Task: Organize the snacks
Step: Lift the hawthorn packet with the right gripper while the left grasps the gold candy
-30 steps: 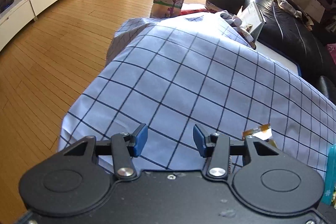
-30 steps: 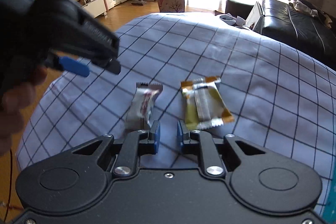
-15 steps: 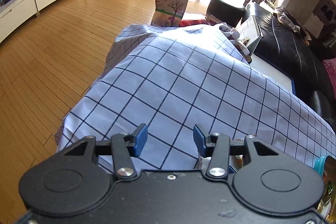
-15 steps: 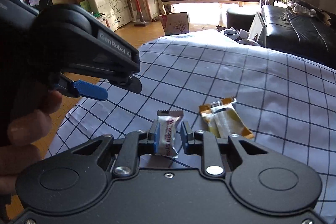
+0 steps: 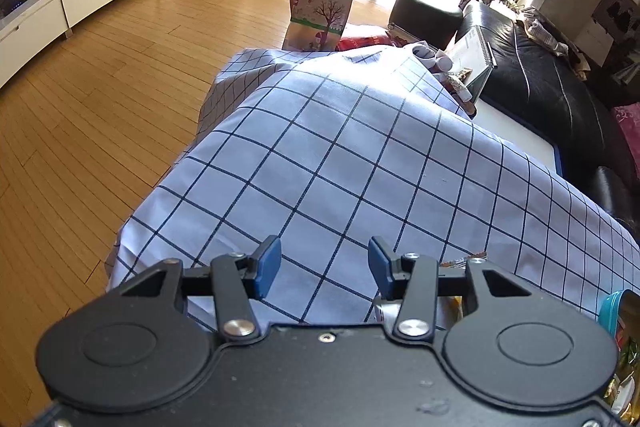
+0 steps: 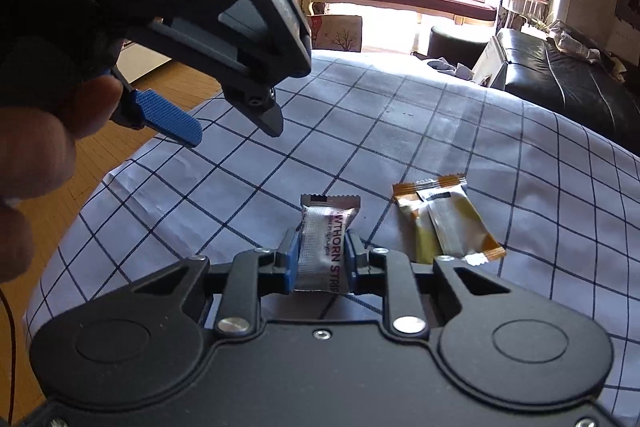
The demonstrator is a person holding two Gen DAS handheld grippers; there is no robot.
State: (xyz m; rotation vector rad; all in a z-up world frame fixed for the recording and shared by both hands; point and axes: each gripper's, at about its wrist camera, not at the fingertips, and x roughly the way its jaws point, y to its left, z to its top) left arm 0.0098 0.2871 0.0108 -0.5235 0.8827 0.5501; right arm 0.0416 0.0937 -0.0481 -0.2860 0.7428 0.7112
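A silver snack packet (image 6: 322, 247) printed "hawthorn strip" stands on end between the blue pads of my right gripper (image 6: 322, 259). Its jaws are closing and both pads press the packet's sides, just above the blue checked tablecloth (image 6: 400, 131). A yellow-orange snack packet (image 6: 444, 223) lies flat on the cloth right beside it. My left gripper (image 5: 323, 265) is open with only cloth between its fingers; from the right wrist view the left gripper (image 6: 228, 125) hangs at the upper left, held by a hand (image 6: 36, 147). A sliver of the orange packet (image 5: 476, 259) peeks out behind its right finger.
A teal-rimmed container (image 5: 612, 307) with snack wrappers sits at the right edge of the left wrist view. A notebook (image 5: 472, 55) and small clutter lie at the table's far end. A black sofa (image 5: 540, 95) runs along the right; wooden floor (image 5: 100, 107) lies left.
My right gripper moved up to the silver packet, opened around it and gripped it, so the packet now stands on end. The left gripper stayed open and almost still.
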